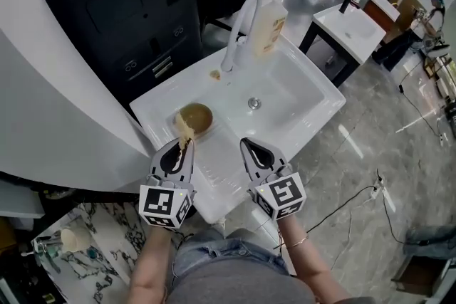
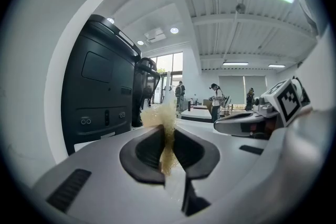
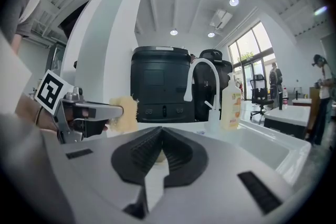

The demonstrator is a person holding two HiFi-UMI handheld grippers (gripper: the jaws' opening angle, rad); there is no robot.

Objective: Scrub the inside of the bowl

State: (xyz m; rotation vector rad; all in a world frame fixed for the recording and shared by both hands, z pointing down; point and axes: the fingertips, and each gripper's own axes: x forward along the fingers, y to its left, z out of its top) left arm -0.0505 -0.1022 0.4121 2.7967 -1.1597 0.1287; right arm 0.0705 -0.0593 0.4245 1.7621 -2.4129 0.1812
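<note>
I have the left gripper [image 1: 182,147] clamped on the sponge [image 1: 184,129], just at the near rim of the brown bowl [image 1: 197,117], which sits at the left of the sink [image 1: 288,92]. I judge scrubbing is about to start, so next I push the sponge down inside. The right gripper [image 1: 251,148] is closed on nothing. Only the head view shows the bowl; the left gripper view shows the pinch itself
</note>
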